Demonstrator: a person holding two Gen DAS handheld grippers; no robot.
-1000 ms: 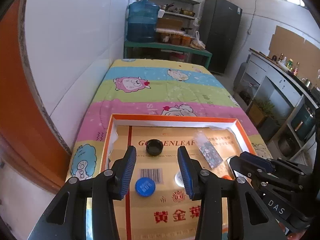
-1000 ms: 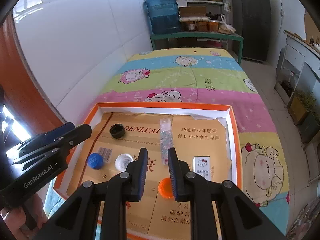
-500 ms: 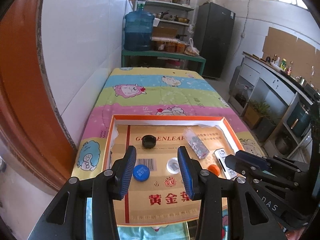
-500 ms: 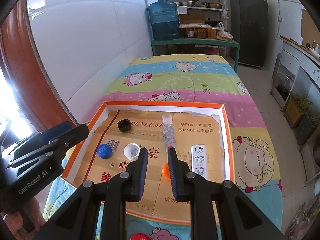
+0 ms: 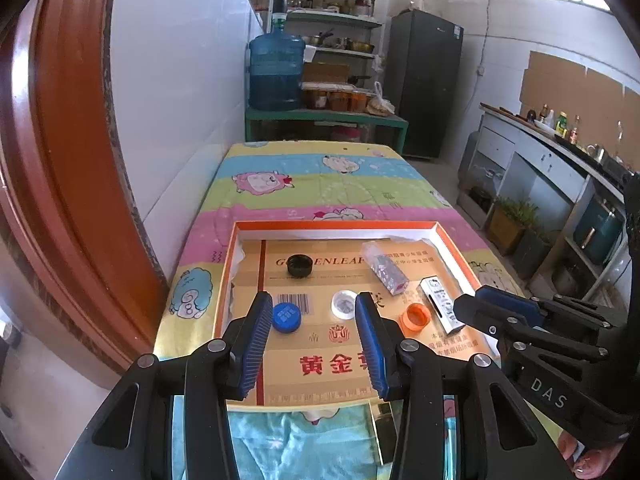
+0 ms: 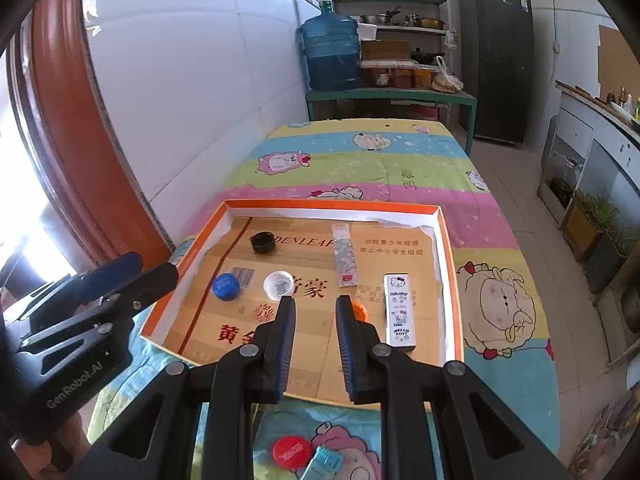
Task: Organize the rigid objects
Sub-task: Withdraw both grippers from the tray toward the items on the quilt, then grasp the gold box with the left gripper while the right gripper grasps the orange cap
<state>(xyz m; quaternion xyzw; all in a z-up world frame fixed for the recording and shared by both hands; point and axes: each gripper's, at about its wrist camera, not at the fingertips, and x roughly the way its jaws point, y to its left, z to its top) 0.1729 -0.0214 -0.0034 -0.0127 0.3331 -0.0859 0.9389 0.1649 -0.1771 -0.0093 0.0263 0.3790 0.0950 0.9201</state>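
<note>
1. My left tongs (image 5: 316,320) hang above the near half of the orange-rimmed box (image 5: 336,225), pads parted with nothing between them: released.
2. My right tongs (image 6: 315,322) show a narrow gap between the pads, and nothing is pinched there. That is as tight as they go, so I call them clenched on air.
3. The box sits on the bench (image 6: 384,160), which is covered with a striped cartoon cloth, and its floor is lined with flattened yellow cardboard.
4. Inside the box, towards the far left, a black cap (image 5: 300,266) lies open side up.
5. Nearer me on the left side lies a blue cap (image 5: 286,317), just beside a printed barcode.
6. A white cap (image 5: 344,304) lies to the right of the blue one, near the middle.
7. An orange cap (image 5: 416,316) lies further right, partly hidden behind a right finger in the right wrist view.
8. A clear packet with small speckled contents (image 6: 345,254) lies lengthwise in the far middle.
9. A white cartoon-printed case (image 6: 400,310) lies along the box's right side, just beside the orange cap.
10. Outside the box, on the near cloth, a red cap (image 6: 292,452) and a small teal packet (image 6: 324,462) lie side by side.
</note>
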